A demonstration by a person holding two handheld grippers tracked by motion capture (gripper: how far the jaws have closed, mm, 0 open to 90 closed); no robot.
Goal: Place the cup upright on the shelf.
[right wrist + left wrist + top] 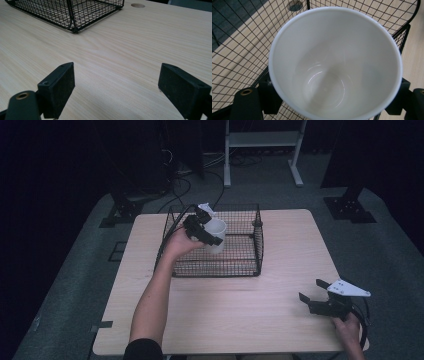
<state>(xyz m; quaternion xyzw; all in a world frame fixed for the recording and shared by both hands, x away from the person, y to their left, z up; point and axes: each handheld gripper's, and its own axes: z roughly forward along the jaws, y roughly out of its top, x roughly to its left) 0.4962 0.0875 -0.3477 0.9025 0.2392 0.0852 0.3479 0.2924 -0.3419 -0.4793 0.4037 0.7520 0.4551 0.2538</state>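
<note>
A white cup (218, 227) hangs tilted over the left part of a black wire basket (258, 247), inside its rim. My left gripper (213, 236) is shut on the cup, with a person's hand behind it. In the left gripper view the cup (334, 57) opens toward the camera and is empty, its sides clamped between the black pads (270, 96) of my left gripper (334, 100), with basket mesh (237, 50) behind. My right gripper (311, 290) rests low at the table's front right. It (117, 87) stands open over bare wood, apart from the basket (67, 12).
The light wooden table (240, 310) has a round hole (137, 5) near its far edge. Behind the table, a white frame stand (262, 140), cables and black stand bases (350, 207) sit on the grey floor.
</note>
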